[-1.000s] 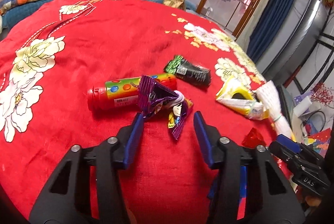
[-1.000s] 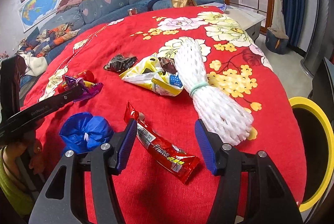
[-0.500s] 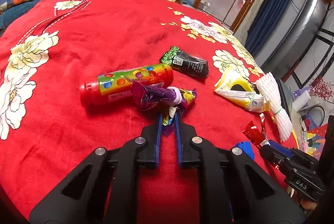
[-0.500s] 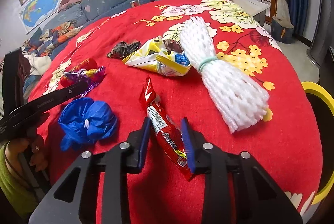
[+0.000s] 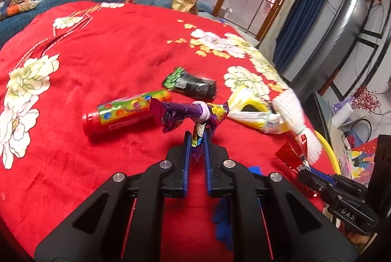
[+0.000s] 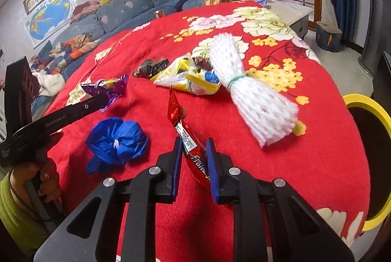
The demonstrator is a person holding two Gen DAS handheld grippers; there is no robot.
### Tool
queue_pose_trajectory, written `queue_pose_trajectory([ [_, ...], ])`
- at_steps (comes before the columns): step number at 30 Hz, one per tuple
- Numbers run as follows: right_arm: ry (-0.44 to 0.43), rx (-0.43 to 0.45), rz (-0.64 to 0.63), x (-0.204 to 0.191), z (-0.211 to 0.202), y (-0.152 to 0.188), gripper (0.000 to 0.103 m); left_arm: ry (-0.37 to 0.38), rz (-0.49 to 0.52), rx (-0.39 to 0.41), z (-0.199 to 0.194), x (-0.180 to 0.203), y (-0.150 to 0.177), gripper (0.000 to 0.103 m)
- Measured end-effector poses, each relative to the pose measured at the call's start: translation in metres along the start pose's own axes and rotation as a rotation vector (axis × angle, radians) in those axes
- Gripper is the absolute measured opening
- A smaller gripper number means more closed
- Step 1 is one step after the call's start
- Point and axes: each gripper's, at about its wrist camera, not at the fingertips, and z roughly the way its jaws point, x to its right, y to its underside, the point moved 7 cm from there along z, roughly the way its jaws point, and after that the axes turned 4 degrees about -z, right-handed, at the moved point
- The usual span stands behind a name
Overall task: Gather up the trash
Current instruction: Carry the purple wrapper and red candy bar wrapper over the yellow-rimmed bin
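Note:
My left gripper (image 5: 196,136) is shut on the corner of a purple snack wrapper (image 5: 180,113) and holds it just above the red flowered tablecloth (image 5: 97,47). From the right wrist view the same gripper (image 6: 102,98) comes in from the left with the purple wrapper (image 6: 110,87) at its tip. My right gripper (image 6: 194,148) has its jaws closing, and the pads pinch a long red candy wrapper (image 6: 179,120) whose far end tilts up off the cloth. That red wrapper (image 5: 290,154) also shows at the lower right of the left wrist view.
On the cloth lie a red candy tube (image 5: 124,113), a black wrapper (image 5: 193,86), a yellow-white bag (image 6: 185,81), a white foam net bundle (image 6: 249,91) and a knotted blue plastic bag (image 6: 117,140). A yellow-rimmed bin (image 6: 361,100) stands off the table's right edge. A sofa is behind.
Both grippers went from open to closed on their wrappers. The purple wrapper rose off the cloth beside the tube. The red wrapper's far end tipped upward.

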Motion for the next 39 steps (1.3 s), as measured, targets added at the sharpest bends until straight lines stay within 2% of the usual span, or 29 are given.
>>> queue_pose_trajectory([
  [16, 0.041, 0.107, 0.063, 0.030, -0.043, -0.019, 0.019, 0.082, 0.082, 0.050, -0.025, 0.056, -0.008, 0.005],
  [39, 0.128, 0.200, 0.160, 0.087, -0.083, -0.027, 0.019, 0.171, 0.202, 0.039, -0.028, 0.121, 0.008, 0.005],
])
